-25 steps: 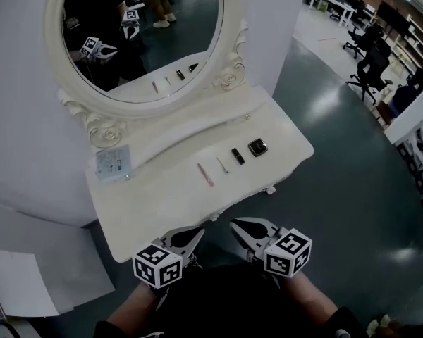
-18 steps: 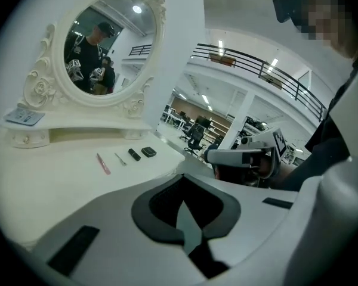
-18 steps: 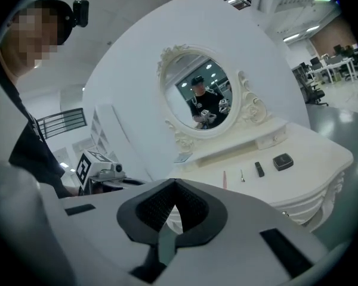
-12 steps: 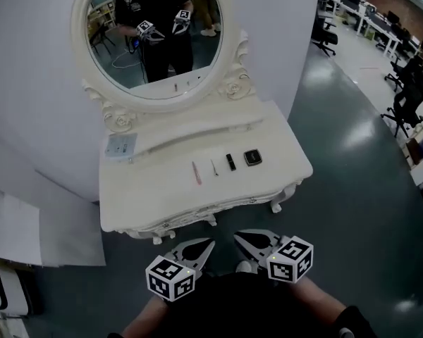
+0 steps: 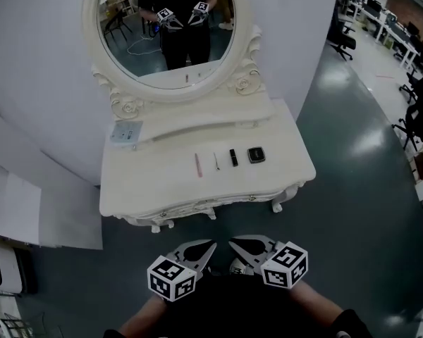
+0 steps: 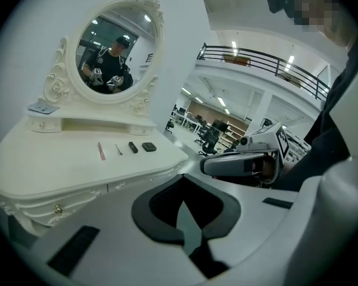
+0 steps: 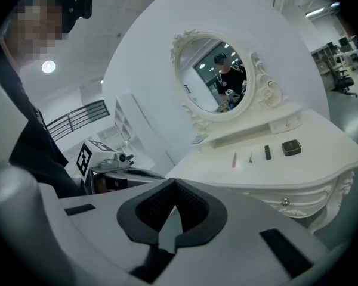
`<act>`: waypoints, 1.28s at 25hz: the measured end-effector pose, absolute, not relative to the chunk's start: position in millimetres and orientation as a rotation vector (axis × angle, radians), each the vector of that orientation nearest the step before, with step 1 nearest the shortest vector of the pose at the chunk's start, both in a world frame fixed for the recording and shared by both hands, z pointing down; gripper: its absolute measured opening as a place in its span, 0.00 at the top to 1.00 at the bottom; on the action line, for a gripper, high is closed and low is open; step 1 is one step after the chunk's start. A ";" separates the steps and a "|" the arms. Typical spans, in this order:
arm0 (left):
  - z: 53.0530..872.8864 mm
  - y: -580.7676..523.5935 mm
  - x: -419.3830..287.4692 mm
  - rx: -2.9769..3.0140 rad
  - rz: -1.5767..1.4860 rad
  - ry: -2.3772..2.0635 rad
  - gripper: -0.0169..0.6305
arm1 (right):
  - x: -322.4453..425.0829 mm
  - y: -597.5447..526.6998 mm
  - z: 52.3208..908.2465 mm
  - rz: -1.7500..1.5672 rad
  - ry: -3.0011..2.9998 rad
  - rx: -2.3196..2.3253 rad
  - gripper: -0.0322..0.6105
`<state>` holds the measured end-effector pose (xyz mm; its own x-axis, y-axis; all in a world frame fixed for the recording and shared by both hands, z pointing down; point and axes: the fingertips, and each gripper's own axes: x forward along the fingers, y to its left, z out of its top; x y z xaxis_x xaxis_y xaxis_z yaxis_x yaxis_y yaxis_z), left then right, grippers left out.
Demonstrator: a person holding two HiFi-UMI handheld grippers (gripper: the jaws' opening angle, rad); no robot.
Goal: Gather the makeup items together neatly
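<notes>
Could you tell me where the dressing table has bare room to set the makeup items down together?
The widest bare patch is the tabletop's left half, between the pink stick and the left edge. The front strip below the row is free too. It is crowded only where the stick, thin tool, black tube and compact lie in line.

1. A slim pink stick (image 5: 198, 165) lies flat on the white vanity table (image 5: 148, 189). It is leftmost in a loose row and points front to back.
2. Just right of it, not touching, lies a thin pale tool (image 5: 216, 162), too small to identify.
3. A short black tube (image 5: 233, 157) lies next, aligned the same way.
4. A square black compact (image 5: 256, 155) lies flat at the row's right end.
</notes>
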<state>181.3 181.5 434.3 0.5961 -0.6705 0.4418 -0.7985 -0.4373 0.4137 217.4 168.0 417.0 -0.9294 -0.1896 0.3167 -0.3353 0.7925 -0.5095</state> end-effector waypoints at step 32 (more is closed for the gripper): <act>436.4 185.8 209.6 2.234 0.315 -1.167 0.96 | 239.4 170.6 422.9 0.862 -2.728 0.359 0.90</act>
